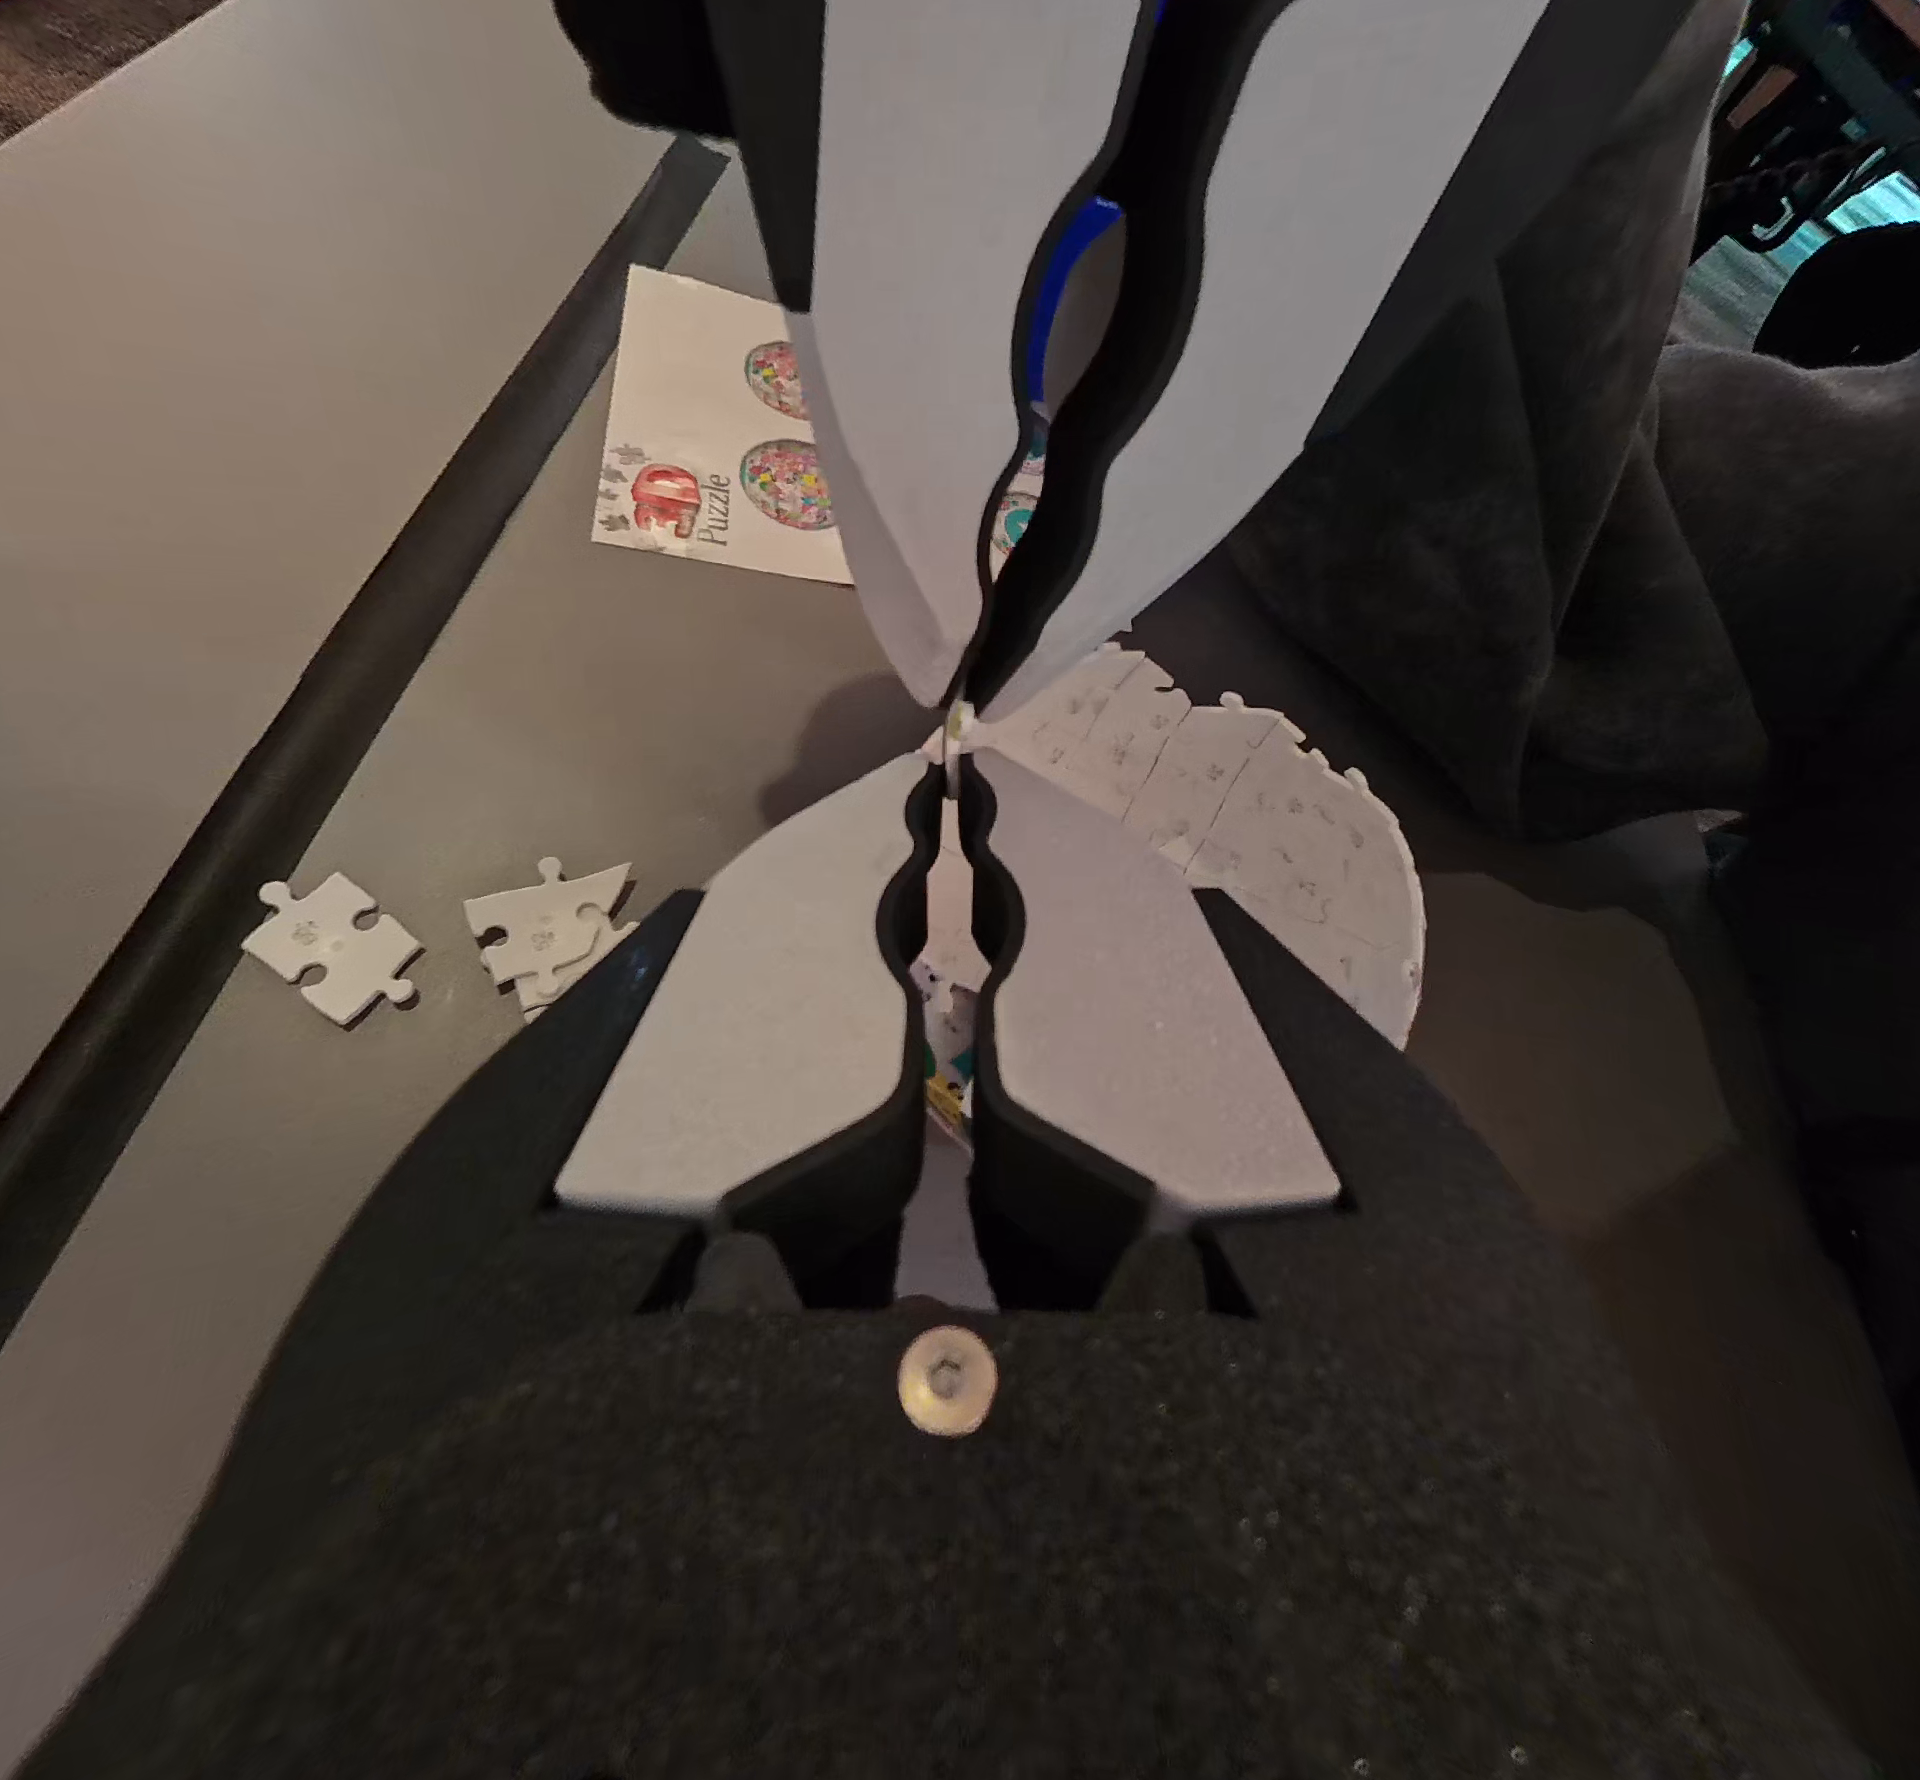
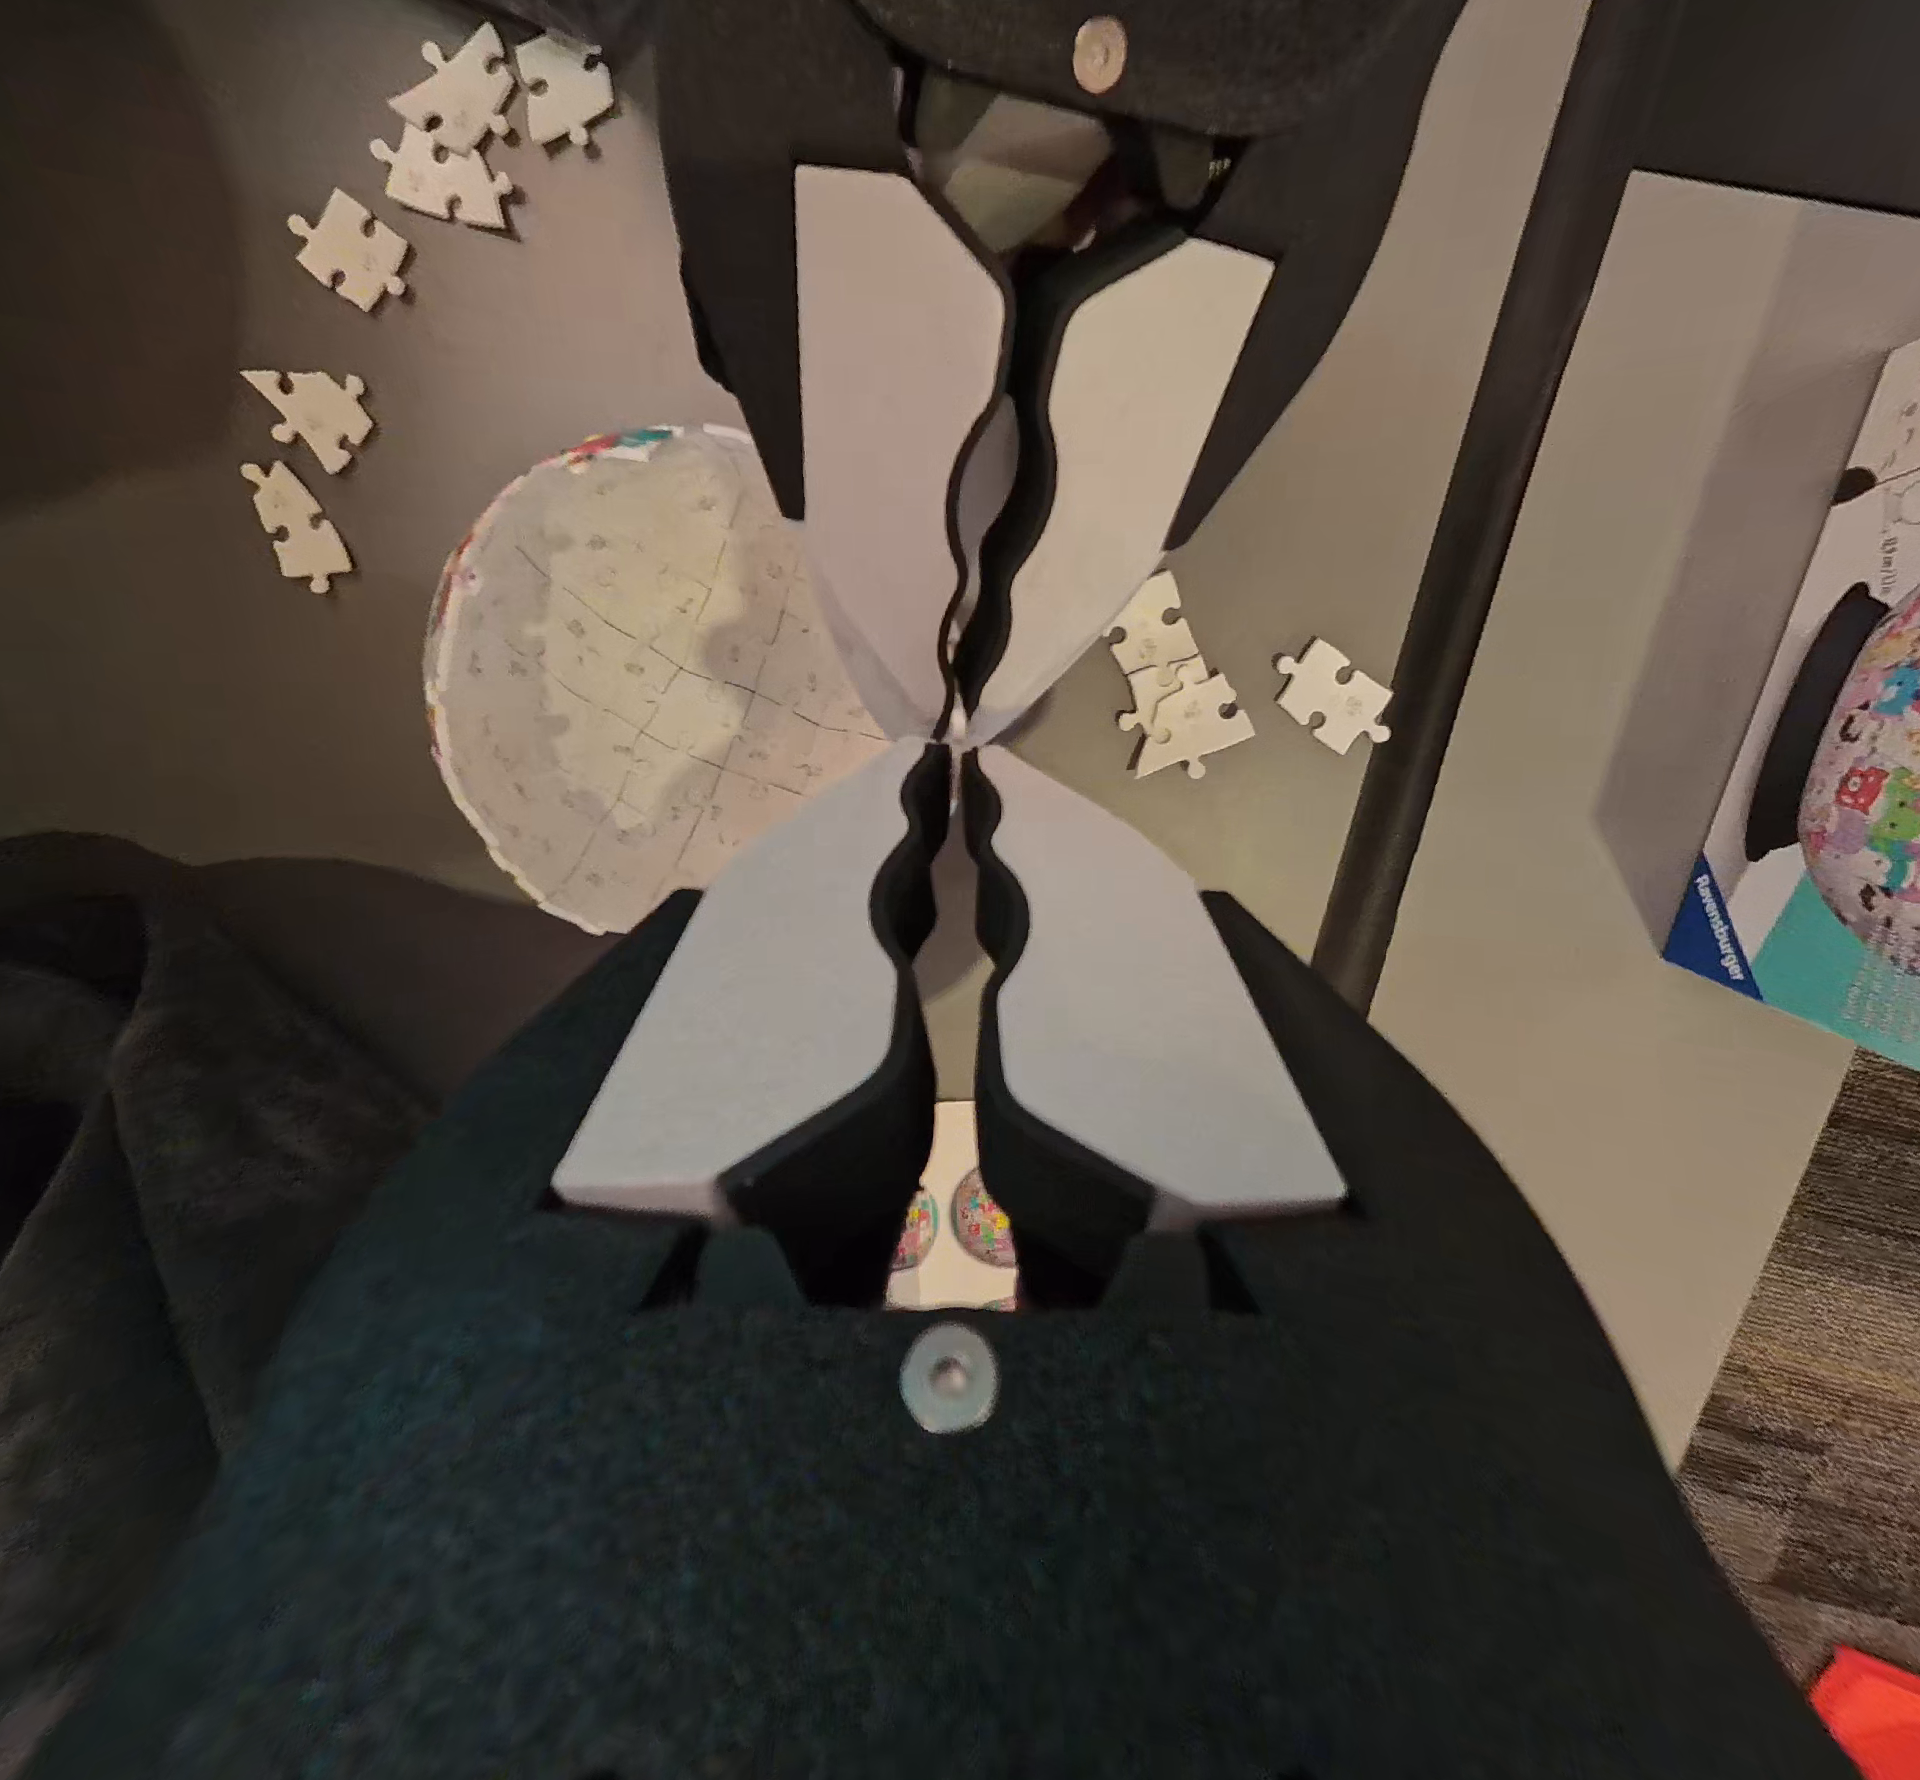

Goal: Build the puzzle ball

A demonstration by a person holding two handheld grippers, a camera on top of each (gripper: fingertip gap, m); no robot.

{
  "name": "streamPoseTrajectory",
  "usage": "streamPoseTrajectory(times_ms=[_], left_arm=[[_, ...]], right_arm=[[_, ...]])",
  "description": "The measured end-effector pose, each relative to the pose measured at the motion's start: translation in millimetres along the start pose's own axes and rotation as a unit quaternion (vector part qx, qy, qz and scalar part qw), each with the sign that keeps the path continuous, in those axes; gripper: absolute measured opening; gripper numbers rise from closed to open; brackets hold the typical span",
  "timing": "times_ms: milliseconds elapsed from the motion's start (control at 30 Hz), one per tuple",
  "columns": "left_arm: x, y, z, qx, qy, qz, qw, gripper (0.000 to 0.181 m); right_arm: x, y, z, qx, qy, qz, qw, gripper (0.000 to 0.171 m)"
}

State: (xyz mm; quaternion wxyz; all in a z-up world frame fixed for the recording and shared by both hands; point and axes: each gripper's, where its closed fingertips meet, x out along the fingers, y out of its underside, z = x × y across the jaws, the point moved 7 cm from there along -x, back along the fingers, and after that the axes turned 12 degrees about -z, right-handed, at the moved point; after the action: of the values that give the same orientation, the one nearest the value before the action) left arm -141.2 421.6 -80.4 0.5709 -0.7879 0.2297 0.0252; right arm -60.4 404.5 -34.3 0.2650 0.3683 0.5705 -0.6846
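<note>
Two grippers meet tip to tip beside the half-built puzzle ball (image 2: 623, 650), a matte white curved shell. Left gripper (image 1: 948, 774) and right gripper (image 2: 951, 764) both pinch one small white piece (image 1: 958, 731), jaws nearly closed.

my left gripper (image 1: 948, 769) has matt pale pads in rough, grainy black plastic. the half-built ball (image 2: 623, 660) is matt white card; the table (image 1: 260, 296) smooth grey; the box (image 2: 1818, 795) glossy card.

Each wrist camera looks close along its own grey-padded fingers, the two facing one another tip to tip. Both share the white half-built puzzle dome (image 1: 1288, 826) (image 2: 592, 670) on the grey table (image 1: 260, 296) (image 2: 187, 639).
</note>
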Motion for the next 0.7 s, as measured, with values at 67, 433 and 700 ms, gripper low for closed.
streamPoseTrajectory(times_ms=[67,433,700], left_arm=[[-2,0,1,-0.001,0.003,-0.006,1.0,0.002],[-3,46,54,-0.143,0.028,0.03,0.989,0.003],[15,50,53,-0.166,0.057,0.03,0.984,0.0]], right_arm=[[-1,1,-1,0.006,0.0,0.0,1.0,0.002],[23,2,15,-0.094,0.053,0.069,0.992,0.002],[45,5,19,-0.11,0.101,0.142,0.979,0.002]])
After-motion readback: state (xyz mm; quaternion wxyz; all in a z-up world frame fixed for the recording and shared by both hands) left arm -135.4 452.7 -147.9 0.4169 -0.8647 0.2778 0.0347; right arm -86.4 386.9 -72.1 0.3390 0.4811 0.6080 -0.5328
